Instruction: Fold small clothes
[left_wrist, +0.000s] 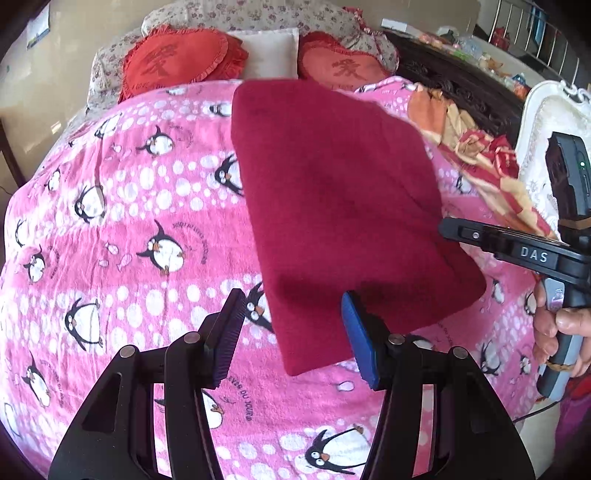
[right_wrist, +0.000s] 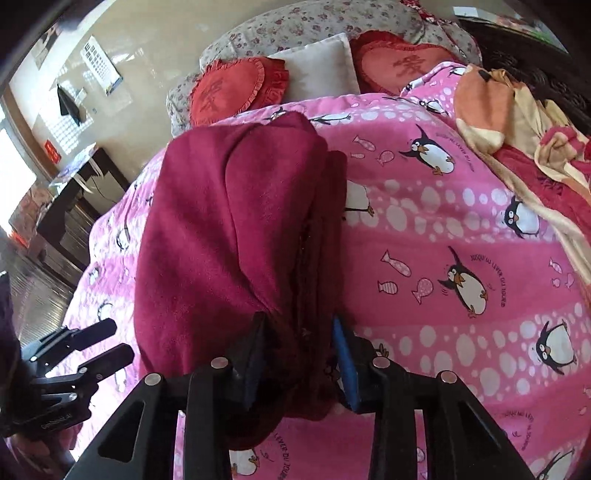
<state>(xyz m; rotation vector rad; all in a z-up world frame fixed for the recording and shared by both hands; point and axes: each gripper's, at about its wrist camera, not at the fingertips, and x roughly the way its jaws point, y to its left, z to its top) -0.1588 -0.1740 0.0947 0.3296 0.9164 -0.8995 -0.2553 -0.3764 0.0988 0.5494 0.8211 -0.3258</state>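
Observation:
A dark red fleece garment is folded into a thick rectangle over the pink penguin bedspread. My right gripper is shut on the garment's near edge, with cloth bunched between its fingers, and seems to hold it lifted. In the left wrist view the right gripper reaches in from the right at the garment's right edge. My left gripper is open and empty, its right finger beside the garment's near corner. It also shows in the right wrist view at lower left, open.
Two red heart cushions and a white pillow lie at the head of the bed. A crumpled orange and red blanket lies along the right edge, beside a white chair. A dark table stands left of the bed.

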